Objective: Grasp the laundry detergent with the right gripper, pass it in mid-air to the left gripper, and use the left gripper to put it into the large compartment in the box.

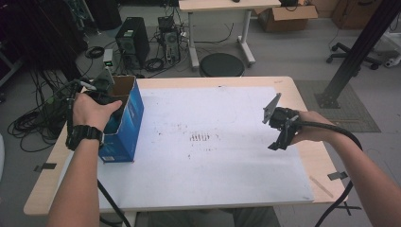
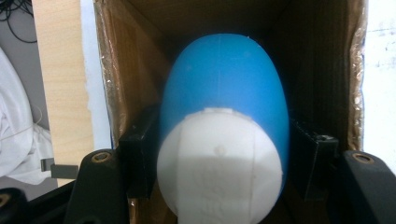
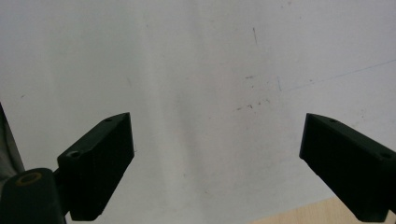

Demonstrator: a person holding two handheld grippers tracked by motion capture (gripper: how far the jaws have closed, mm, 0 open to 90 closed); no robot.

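A tall blue cardboard box [image 1: 128,124] stands open-topped at the left edge of the white sheet [image 1: 213,161]. My left gripper [image 1: 108,98] reaches into its mouth. In the left gripper view, the left gripper [image 2: 224,156] is shut on an egg-shaped object with a blue body [image 2: 224,74] and a white end [image 2: 219,168], between the box's brown inner walls [image 2: 135,70]. My right gripper [image 1: 280,138] hovers over the sheet's right side. In its own view the right gripper [image 3: 217,161] is open, with bare white sheet [image 3: 187,56] between the jaws.
The wooden table [image 1: 316,158] ends close to the box on the left. On the floor behind are computer towers [image 1: 132,42], cables, a round black stool [image 1: 221,65] and another desk [image 1: 222,5]. A black post [image 1: 359,47] slants at the right.
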